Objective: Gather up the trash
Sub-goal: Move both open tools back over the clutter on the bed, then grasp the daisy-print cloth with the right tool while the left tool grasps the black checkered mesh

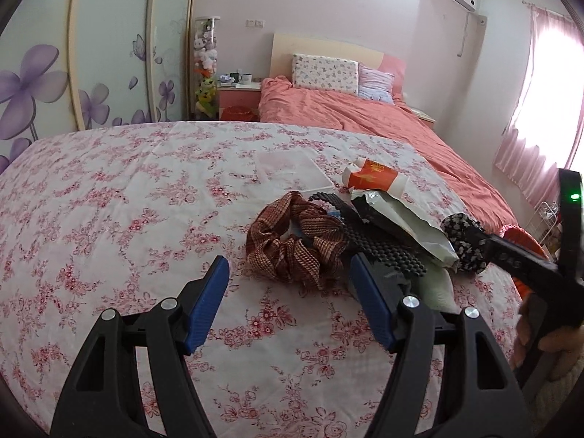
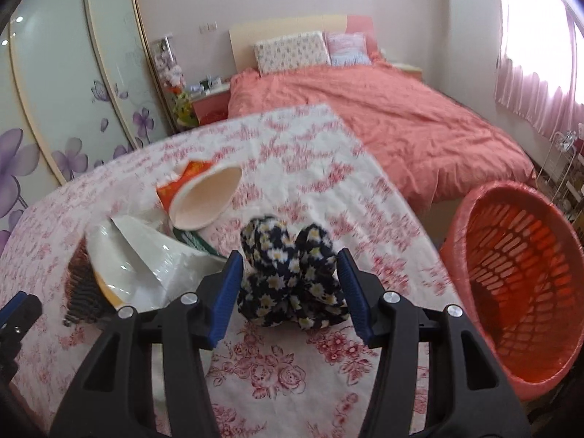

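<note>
We are reaching for the dark daisy-print fabric scrunchie [image 2: 288, 277], which lies on the floral-clothed counter [image 2: 292, 368] between the right claw's [image 2: 290, 292] half-open pads, not yet pinched. Next: squeeze, then carry it right to the orange plastic basket [image 2: 518, 292]. The left claw [image 1: 288, 303] tilts down, open and empty, short of the brown checked scrunchie [image 1: 295, 244].

I can't read any text from here. The orange-and-white paper cup [image 1: 376, 178] lying on the flowered table [image 1: 109, 219] carries a yellowish printed mark, but it is too small and blurred to make out. The crumpled wrapper [image 1: 401, 226] beside it shows no legible lettering either.
</note>
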